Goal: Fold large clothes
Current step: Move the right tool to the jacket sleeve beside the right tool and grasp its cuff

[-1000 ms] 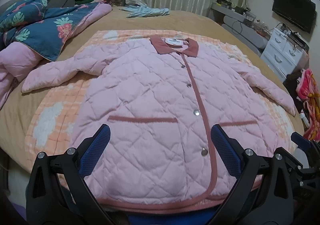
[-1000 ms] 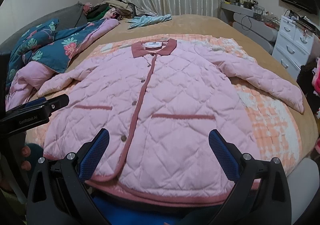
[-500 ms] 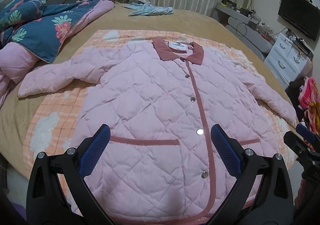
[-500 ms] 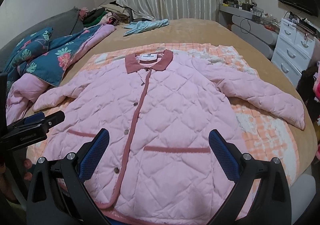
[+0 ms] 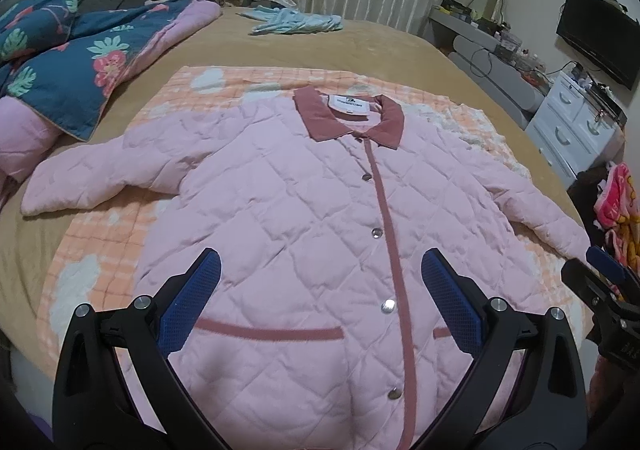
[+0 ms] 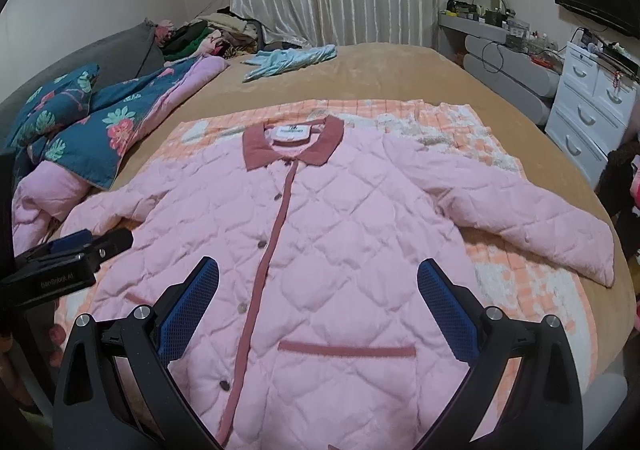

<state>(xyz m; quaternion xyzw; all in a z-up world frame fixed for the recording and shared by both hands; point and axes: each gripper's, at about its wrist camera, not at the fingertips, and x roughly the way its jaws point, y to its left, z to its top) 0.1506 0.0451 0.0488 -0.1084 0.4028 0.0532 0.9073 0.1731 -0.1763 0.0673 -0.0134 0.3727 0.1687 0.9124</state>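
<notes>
Both grippers have advanced over the jacket since the earlier frames: the hem, then visible between the fingers, now lies below the frame edge in both wrist views, and the collar sits lower and larger.

Left gripper point(image 5: 320, 300): jaws spread wide, nothing between them, blue pads point(image 5: 188, 304) hanging above the lower left front panel near the pocket trim. Right gripper point(image 6: 318, 304): likewise released and empty, hovering over the right front panel above its pocket. Neither touches cloth, as far as the views show. Each gripper appears at the edge of the other's view, so the two are side by side, one per half of the garment.

Pink quilted jacket point(image 5: 320, 209): lies face up, snapped shut, flat on an orange checked blanket point(image 5: 120, 226) on the bed point(image 5: 360, 45). Sleeves are spread out to both sides, left sleeve point(image 5: 92, 177) toward the floral duvet point(image 5: 80, 65), right sleeve point(image 6: 540, 226) toward the bed edge. Dark pink collar point(image 5: 348, 117) points away from the person.

Judgement: the flat, symmetrical layout serves the fold, giving clear lines along the button placket and shoulders. Jaws are held open in readiness for a pinch; the likely first grasp is a sleeve or a side seam. Folding has not begun. Padding is thick, so a fold may spring back unless pressed.

Elsewhere: light blue garment point(image 6: 288, 59) lies well apart near the far side; white drawers point(image 6: 592, 113) stand beside the bed.
</notes>
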